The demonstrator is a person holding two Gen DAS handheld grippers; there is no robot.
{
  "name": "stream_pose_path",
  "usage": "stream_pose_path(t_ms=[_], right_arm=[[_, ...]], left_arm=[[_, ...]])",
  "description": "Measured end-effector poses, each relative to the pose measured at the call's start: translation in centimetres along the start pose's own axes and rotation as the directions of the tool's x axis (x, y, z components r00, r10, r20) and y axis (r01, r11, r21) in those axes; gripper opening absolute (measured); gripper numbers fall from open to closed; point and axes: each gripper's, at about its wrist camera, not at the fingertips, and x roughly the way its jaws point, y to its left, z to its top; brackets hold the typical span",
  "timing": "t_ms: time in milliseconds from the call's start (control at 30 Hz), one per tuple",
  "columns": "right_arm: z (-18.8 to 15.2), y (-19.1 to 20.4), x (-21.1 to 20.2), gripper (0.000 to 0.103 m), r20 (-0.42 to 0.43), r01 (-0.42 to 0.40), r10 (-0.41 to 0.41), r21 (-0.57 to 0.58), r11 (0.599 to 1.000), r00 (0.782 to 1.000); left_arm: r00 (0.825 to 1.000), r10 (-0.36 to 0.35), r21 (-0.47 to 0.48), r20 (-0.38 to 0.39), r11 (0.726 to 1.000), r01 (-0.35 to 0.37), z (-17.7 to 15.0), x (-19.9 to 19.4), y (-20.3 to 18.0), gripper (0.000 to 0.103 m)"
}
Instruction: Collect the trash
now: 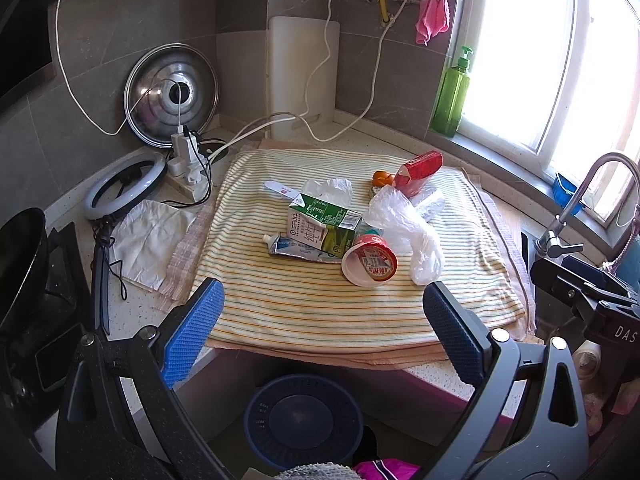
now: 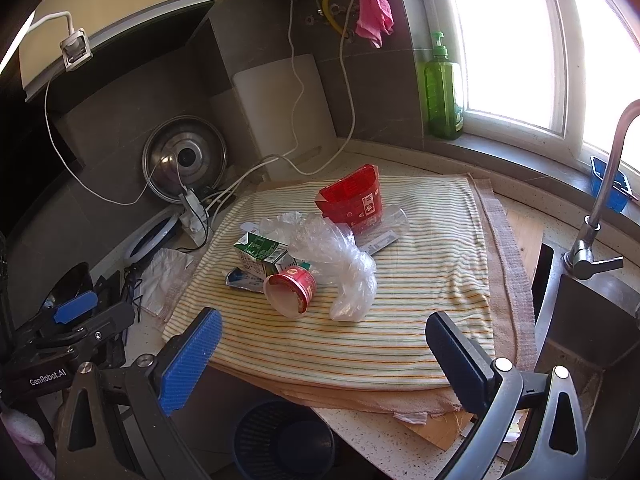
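A: Where is the trash sitting relative to the jaws?

B: It is lying in a pile on the striped towel (image 1: 304, 312) covering the desk, ahead of both grippers. The red-labelled paper cup (image 1: 370, 262) is lying nearest, on its side with its mouth facing back toward the jaws, so its long axis is running roughly along the approach line.

A: Which gripper is looking better placed?

B: In the right wrist view the cup (image 2: 291, 290) is lying ahead and a little left of centre, slightly nearer than in the left view. I am judging the right gripper (image 2: 324, 344) marginally closer, though both are hovering well short of the pile.

A: And the jaws?

B: The jaws of the left gripper (image 1: 324, 312) are standing wide apart, holding nothing and touching nothing. The right ones are standing equally wide and empty.

A: What else is in the pile?

B: A green milk carton (image 1: 322, 224) and a squeezed toothpaste tube (image 1: 296, 248) just left of the cup, a crumpled clear plastic bag (image 1: 408, 236) to its right, a red carton (image 1: 420, 172) farther back. A blue basket (image 1: 304, 420) is sitting below the desk edge, under the jaws.
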Motion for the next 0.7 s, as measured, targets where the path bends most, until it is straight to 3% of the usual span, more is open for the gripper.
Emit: stream_pose_path(t_ms=[700], right_arm=[[0.19, 0.53, 0.44, 0.103, -0.006, -0.012, 0.012, -0.001, 1.000, 1.000]], left_arm=[[1.000, 0.003, 0.001, 0.004, 1.000, -0.003, -0.20, 0.19, -0.41, 0.101]])
